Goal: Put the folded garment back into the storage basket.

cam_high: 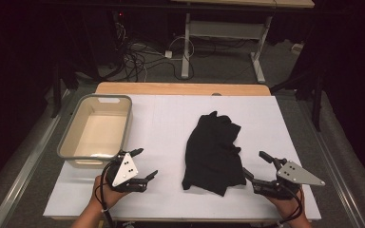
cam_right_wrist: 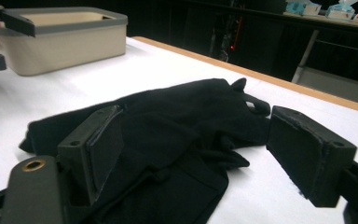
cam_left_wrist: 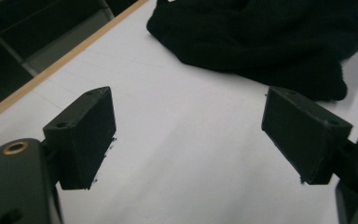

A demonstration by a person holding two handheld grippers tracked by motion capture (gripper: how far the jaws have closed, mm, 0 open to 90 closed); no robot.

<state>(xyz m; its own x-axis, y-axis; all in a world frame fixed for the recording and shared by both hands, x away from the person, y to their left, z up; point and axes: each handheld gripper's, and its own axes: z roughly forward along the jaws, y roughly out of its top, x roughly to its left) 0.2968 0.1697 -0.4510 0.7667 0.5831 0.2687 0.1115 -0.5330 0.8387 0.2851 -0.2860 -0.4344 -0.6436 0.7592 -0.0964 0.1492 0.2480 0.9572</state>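
A: Black cloth (cam_high: 214, 152) mid-bench, crumpled; folds unreadable. Bin (cam_high: 96, 130) far left.
B: Left gripper (cam_high: 145, 164), right gripper (cam_high: 257, 165): fingers spread, empty. White bench (cam_high: 166, 118); dark room, cables behind.

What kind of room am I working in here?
Most likely a lab or recording workspace, not a home. The white-topped table stands among dark surroundings, loose cables trail over the floor behind it, and a second bench stands farther back. On the table are a black garment and a beige bin.
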